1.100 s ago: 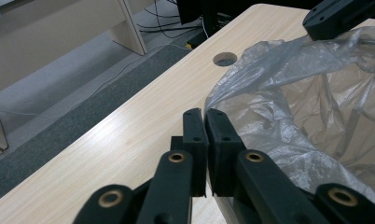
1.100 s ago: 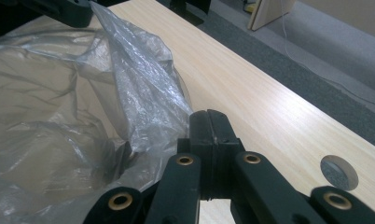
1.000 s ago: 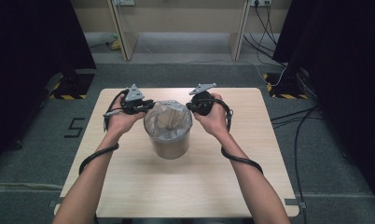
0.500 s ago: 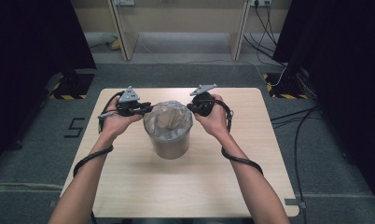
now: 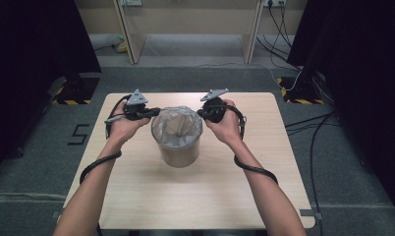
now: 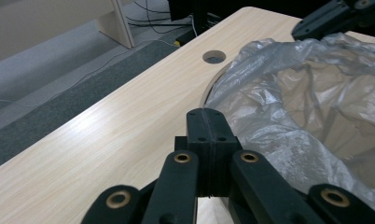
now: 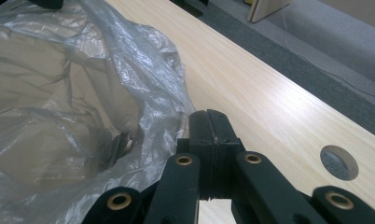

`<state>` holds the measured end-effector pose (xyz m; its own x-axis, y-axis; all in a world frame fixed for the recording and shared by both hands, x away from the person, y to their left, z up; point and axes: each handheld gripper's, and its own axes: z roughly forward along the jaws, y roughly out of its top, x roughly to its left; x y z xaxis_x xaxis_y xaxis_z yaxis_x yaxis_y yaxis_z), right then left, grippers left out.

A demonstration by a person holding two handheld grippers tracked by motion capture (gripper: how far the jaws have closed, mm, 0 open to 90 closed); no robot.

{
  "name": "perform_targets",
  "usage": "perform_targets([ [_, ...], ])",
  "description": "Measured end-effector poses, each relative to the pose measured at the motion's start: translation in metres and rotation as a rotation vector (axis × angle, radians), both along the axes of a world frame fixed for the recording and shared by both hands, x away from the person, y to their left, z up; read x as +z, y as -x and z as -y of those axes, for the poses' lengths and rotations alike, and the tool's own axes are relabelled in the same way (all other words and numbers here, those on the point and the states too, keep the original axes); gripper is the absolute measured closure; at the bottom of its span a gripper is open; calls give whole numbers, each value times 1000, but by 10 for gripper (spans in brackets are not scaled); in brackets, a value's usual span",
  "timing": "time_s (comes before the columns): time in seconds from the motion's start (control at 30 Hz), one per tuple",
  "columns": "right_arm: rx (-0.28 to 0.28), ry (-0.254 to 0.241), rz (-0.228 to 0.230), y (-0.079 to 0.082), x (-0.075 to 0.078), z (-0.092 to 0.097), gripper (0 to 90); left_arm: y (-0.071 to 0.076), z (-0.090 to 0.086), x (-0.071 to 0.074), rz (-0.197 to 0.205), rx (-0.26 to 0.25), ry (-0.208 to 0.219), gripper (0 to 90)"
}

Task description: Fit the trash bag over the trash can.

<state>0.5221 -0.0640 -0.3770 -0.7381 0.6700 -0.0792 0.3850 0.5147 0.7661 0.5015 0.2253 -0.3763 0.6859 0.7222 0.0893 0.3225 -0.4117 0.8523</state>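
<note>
Pale wood bench (image 5: 151,196) on grey carpet, dark curtains to both sides. A bin (image 5: 178,152) stands at the middle of the bench, lined with a clear bag (image 5: 177,129) whose edge stands up around the rim. The left tongs (image 5: 154,112) sit at the bag's left edge, the right tongs (image 5: 202,113) at its right. The left jaws have just closed, and both pairs now meet flat. Each seems to pinch the bag's edge, though the film between the jaws is hard to make out. If so, an uneven pull could tear the thin film, slip it from one pair, or tip the light bin. Nearby, only a cable hole (image 6: 214,56) breaks the benchtop; nothing stands in the way.
</note>
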Motion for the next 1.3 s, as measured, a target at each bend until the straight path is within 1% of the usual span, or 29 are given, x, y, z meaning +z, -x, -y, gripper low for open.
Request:
perform_targets([
  [0.07, 2, 6, -7, 0, 1, 0, 887, -1, 1, -1, 3, 5, -1, 897],
  [0.2, -5, 1, -3, 3, 6, 2, 814, -2, 2, 0, 16, 14, -14, 897],
  [0.33, -15, -8, 35, 5, 17, 2, 736, -3, 3, -1, 22, 20, -26, 897],
  [0.43, -16, -26, 61, 7, 25, 1, 688, -3, 3, -1, 27, 25, -31, 897],
  [0.53, 1, -41, 78, 9, 31, -1, 659, -3, 4, -1, 30, 27, -36, 897],
  [0.67, 31, -54, 76, 11, 33, -6, 642, -3, 5, -1, 33, 25, -39, 897],
  [0.73, 44, -52, 73, 10, 32, -8, 639, -4, 6, -1, 35, 23, -41, 897],
  [0.83, 62, -39, 63, 9, 29, -12, 658, -4, 6, 0, 37, 25, -41, 897],
  [0.9, 66, -30, 54, 8, 27, -14, 703, -5, 6, 0, 39, 25, -42, 897],
  [1.03, 66, -22, 37, 4, 22, -13, 841, -6, 6, 1, 41, 25, -40, 897],
  [1.1, 56, -20, 32, 4, 21, -12, 887, -6, 7, 2, 44, 26, -41, 897],
  [1.13, 52, -23, 31, 4, 21, -11, 900, -7, 8, 3, 47, 24, -40, 897],
  [1.3, 29, -33, 33, 1, 20, -6, 900, -9, 11, 3, 46, 20, -43, 897],
])
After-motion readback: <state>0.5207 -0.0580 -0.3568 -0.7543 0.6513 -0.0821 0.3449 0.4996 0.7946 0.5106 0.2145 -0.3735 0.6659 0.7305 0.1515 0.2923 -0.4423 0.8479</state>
